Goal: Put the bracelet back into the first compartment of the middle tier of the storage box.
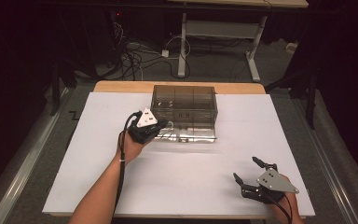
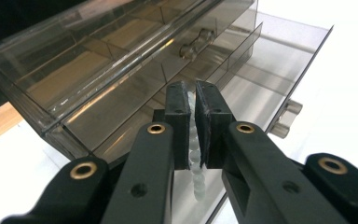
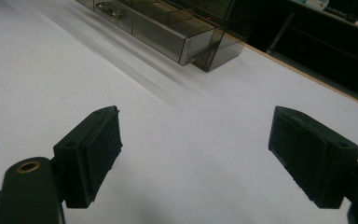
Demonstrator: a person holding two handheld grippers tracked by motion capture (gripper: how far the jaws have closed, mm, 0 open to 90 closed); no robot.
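Smoky clear plastic makes up the drawer box (image 1: pixel 184 105) at the far middle of the white table (image 1: pixel 88 177), and its lowest drawer (image 2: pixel 261 88) stands pulled out toward the person. The left gripper (image 2: pixel 192 93) hangs over that open drawer with its jaws nearly together, pinching a string of pale beads (image 2: pixel 196 175) whose loose end dangles below the pads. Judging by this, the beads are held high so they can be let down into 1 of the drawer's compartments, directly beneath the jaws. The right gripper (image 1: pixel 249 175) rests near the table's front right corner, well apart from the box, its 2 jaws spread wide with nothing between them, probably waiting to push the drawer shut.
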